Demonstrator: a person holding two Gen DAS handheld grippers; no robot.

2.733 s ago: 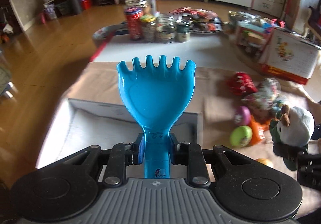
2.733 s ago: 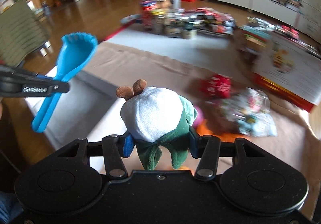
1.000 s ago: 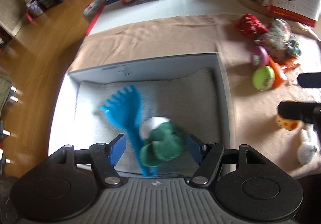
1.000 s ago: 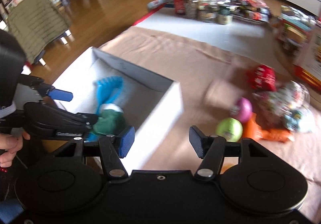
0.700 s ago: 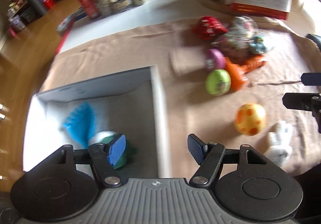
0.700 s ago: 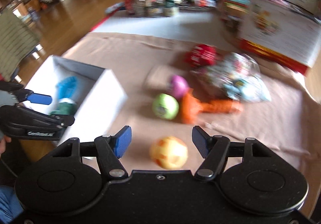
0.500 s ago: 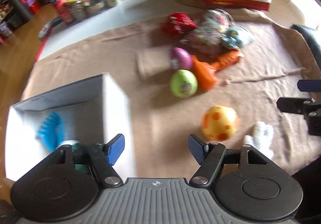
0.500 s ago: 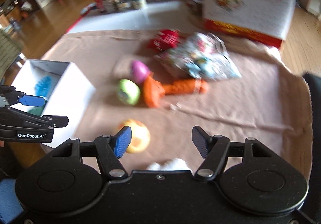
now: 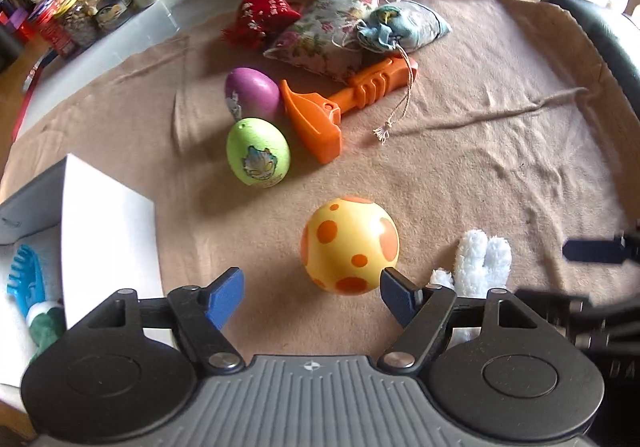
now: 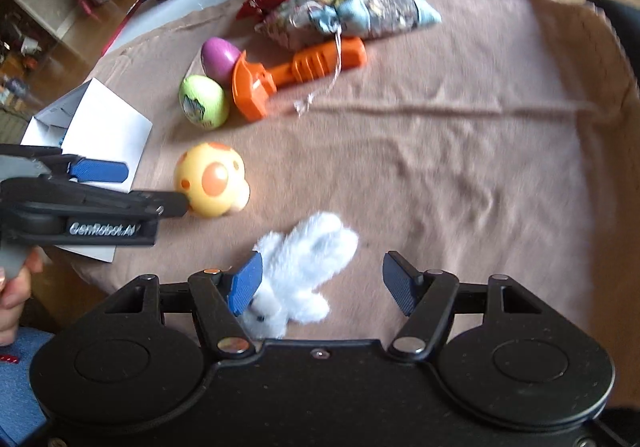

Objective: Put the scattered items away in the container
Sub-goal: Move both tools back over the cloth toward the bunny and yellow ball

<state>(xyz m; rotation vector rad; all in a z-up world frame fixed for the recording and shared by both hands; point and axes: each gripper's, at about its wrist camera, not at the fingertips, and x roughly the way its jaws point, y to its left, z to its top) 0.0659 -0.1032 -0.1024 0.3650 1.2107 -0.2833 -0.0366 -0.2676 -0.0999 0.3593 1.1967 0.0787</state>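
The work surface is covered by a tan blanket (image 9: 460, 167), creased, with one long raised fold running across its right half. Resting directly on the blanket:

- White box (image 9: 108, 231), at the left edge.
- Yellow ball with orange spots (image 9: 349, 245), near the front.
- White plush rabbit (image 10: 304, 279), just right of the ball.
- Green egg (image 9: 258, 152) and purple egg (image 9: 251, 93), close together.
- Orange toy hammer (image 9: 340, 107), its head beside both eggs.
- Floral drawstring bag (image 9: 328, 27) and pale blue pouch (image 9: 404, 27), over the hammer handle.
- Red pouch (image 9: 262, 17), left of the bags.

Beyond the blanket, jars (image 9: 80, 11) stand on a bare grey strip of surface.
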